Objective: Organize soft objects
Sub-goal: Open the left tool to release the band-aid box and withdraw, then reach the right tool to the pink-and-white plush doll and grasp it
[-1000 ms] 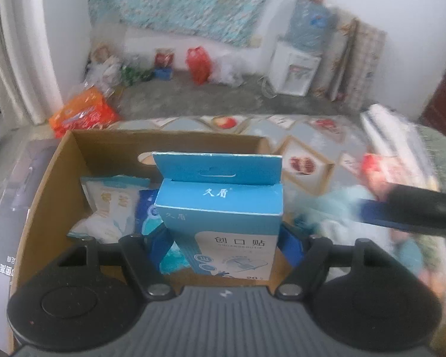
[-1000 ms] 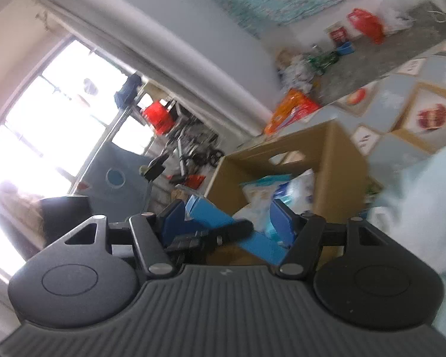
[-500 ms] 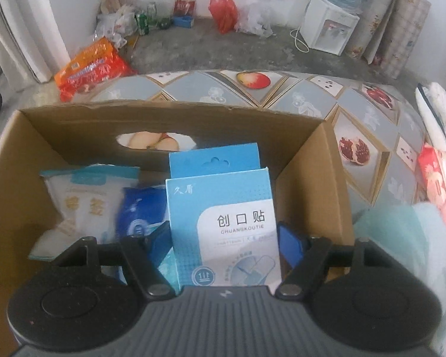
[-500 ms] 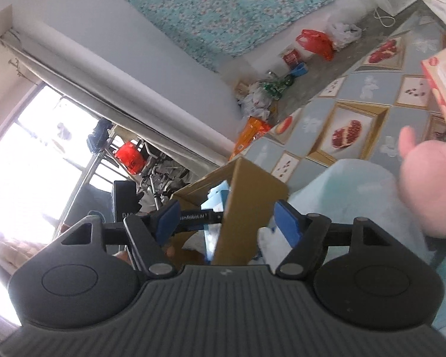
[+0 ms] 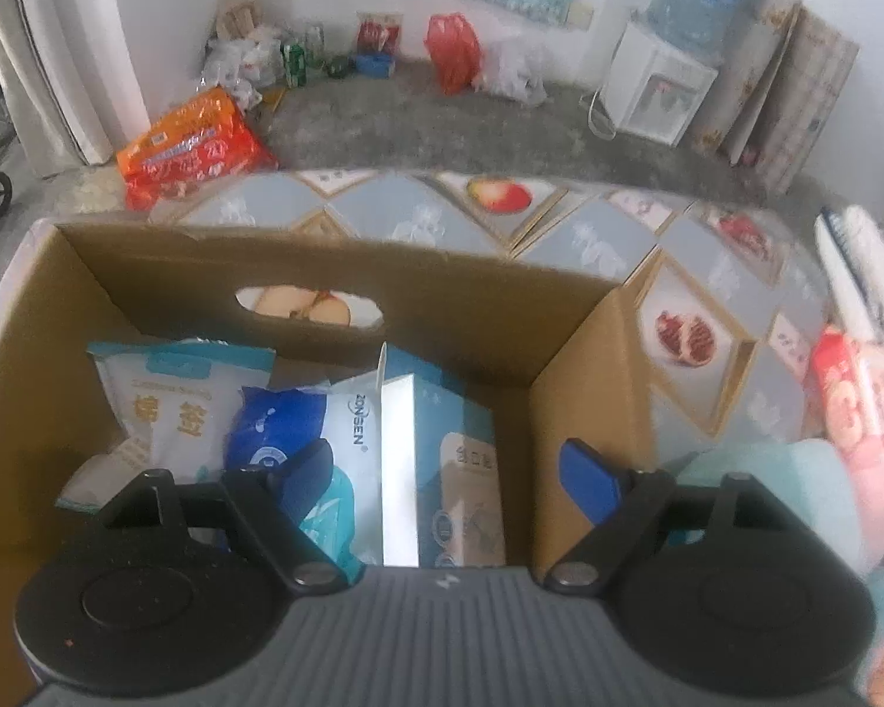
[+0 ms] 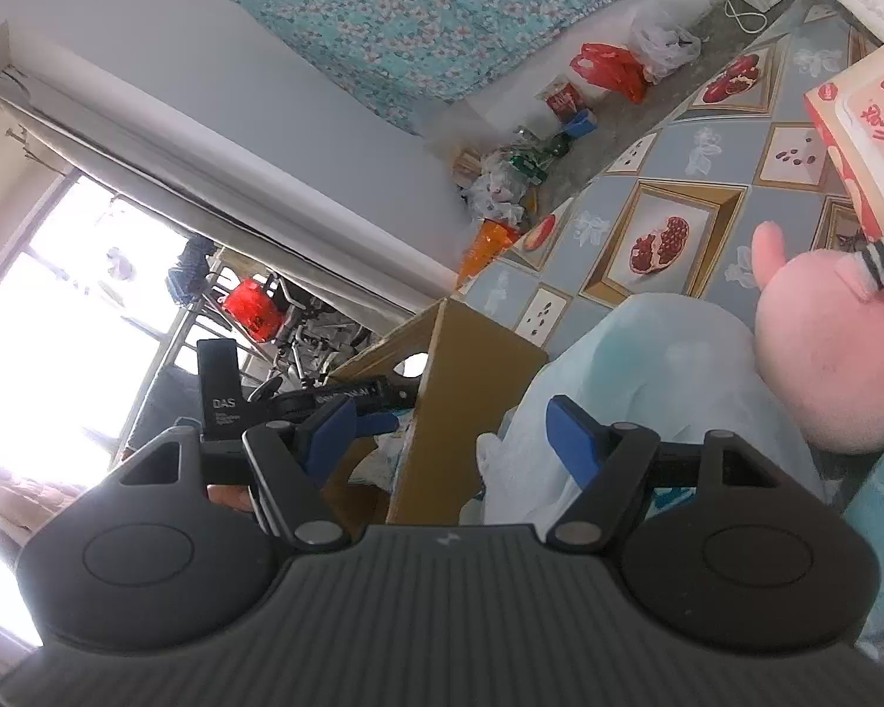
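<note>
The left tool (image 5: pixel 445 474) hangs over the open cardboard box (image 5: pixel 566 406), tilted steeply down, and its jaws are opening: the blue plaster box (image 5: pixel 442 465) lies between the blue pads but is no longer pressed, so it looks just released. It stands on end inside the cardboard box, long axis upright, leaning against the wet-wipes pack (image 5: pixel 348 442) and the right wall, its printed face turned toward the right pad. A white pouch (image 5: pixel 171 406) rests at the far left, so the packs stand side by side, probably to save room. The right tool (image 6: pixel 448 436) stands apart and empty, straddling the box's corner beside a pale teal cloth (image 6: pixel 636 377) and a pink plush toy (image 6: pixel 825 353) on the patterned table (image 6: pixel 695 147).
</note>
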The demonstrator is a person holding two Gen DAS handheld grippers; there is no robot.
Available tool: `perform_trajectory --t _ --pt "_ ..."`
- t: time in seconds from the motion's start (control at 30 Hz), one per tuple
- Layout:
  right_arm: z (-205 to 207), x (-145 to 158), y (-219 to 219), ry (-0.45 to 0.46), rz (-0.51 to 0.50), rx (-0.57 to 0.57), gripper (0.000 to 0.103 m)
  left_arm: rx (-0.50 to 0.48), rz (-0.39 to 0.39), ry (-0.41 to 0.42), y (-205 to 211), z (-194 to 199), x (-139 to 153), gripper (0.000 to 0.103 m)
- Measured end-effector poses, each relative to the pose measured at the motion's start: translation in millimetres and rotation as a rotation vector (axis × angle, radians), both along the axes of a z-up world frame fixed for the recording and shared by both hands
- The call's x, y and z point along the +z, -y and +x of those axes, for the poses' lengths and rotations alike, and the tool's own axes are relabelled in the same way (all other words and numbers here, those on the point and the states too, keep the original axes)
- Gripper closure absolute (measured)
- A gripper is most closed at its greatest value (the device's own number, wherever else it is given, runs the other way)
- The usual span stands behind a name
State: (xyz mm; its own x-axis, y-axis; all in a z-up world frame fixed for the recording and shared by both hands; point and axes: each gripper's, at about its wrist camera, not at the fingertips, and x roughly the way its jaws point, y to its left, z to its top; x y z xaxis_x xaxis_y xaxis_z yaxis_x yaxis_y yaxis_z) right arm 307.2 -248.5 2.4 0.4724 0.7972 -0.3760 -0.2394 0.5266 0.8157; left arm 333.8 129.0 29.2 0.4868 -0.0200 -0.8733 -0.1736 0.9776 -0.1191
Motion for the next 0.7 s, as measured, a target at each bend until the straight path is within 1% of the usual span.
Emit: perform_trajectory --t 0.13,0.23,0.27,0.3,0.4,0.43,0.47,0.53,0.7 --pt "-16 8 9 0.031 0.007 -0.003 0.030 -0.004 -0.011 0.081 5 -26 32 0.018" --pt "-34 15 24 0.058 0.001 -0.017 0.028 -0.032 -0.017 0.157 16 -59 62 0.017" --pt "-42 18 31 0.070 -0.005 -0.025 0.027 -0.049 -0.019 0.188 21 -73 73 0.014" --pt "-50 20 38 0.083 -0.012 -0.034 0.026 -0.073 -0.013 0.218 27 -87 83 0.011" --pt "-75 27 66 0.123 -0.038 -0.077 0.023 -0.151 0.040 0.303 56 -127 107 0.009" --pt "-81 28 76 0.133 -0.047 -0.094 0.022 -0.181 0.057 0.324 67 -137 112 0.008" --pt "-87 29 85 0.141 -0.055 -0.112 0.021 -0.216 0.071 0.347 80 -147 117 0.006" --pt "-96 29 104 0.147 -0.063 -0.152 0.021 -0.263 0.075 0.368 100 -158 121 0.004" --pt "-114 23 144 0.141 -0.044 -0.225 0.021 -0.395 0.067 0.342 158 -165 113 0.004"
